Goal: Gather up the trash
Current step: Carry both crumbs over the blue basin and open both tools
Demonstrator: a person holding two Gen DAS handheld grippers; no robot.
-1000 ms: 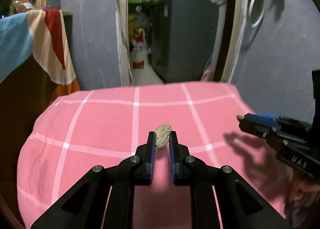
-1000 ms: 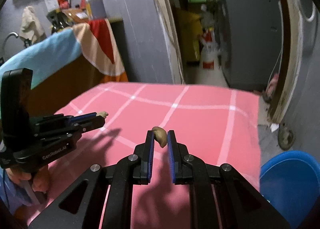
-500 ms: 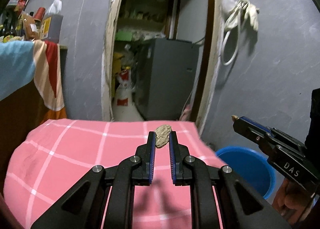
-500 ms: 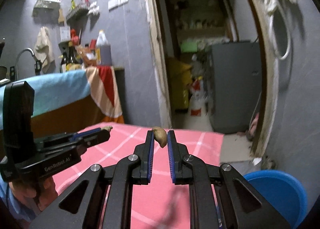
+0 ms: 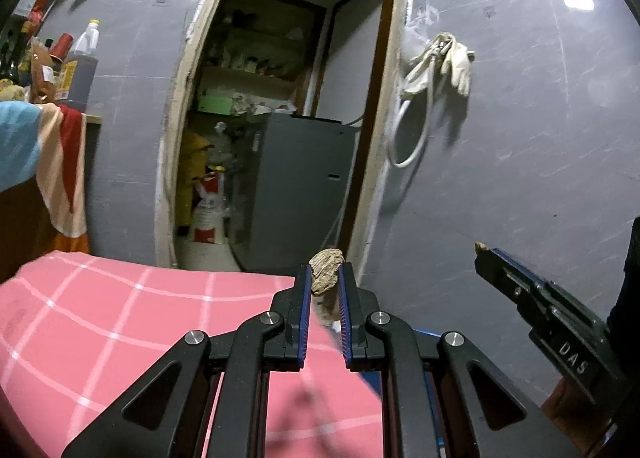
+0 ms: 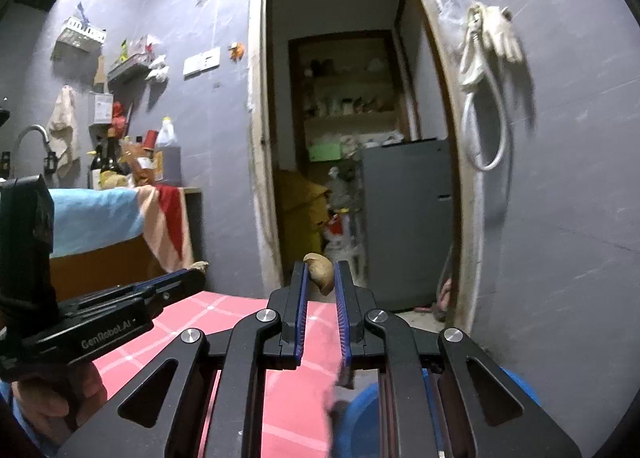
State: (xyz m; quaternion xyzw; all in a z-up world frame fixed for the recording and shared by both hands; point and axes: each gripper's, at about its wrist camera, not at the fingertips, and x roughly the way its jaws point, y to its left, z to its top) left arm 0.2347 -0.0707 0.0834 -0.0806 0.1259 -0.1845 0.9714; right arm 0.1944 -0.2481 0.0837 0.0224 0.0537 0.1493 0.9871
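My left gripper (image 5: 325, 278) is shut on a crumpled tan scrap (image 5: 326, 270), held in the air over the right end of the pink checked cloth (image 5: 120, 318). My right gripper (image 6: 321, 278) is shut on a smooth brown peel piece (image 6: 321, 273), also lifted. A blue bucket (image 6: 360, 418) lies just below the right gripper, mostly hidden by its frame; a sliver of it shows in the left wrist view (image 5: 428, 334). The right gripper appears at the right of the left wrist view (image 5: 480, 248), the left gripper at the left of the right wrist view (image 6: 198, 268).
A grey wall (image 5: 520, 177) with a hanging hose and gloves (image 5: 440, 57) stands close ahead. An open doorway (image 6: 352, 137) leads to a cluttered storeroom with a grey fridge (image 6: 404, 217). A counter draped with cloth (image 6: 120, 217) holds bottles at the left.
Both grippers have risen and swung right with their scraps, from over the middle of the pink cloth to its right end above the blue bucket.
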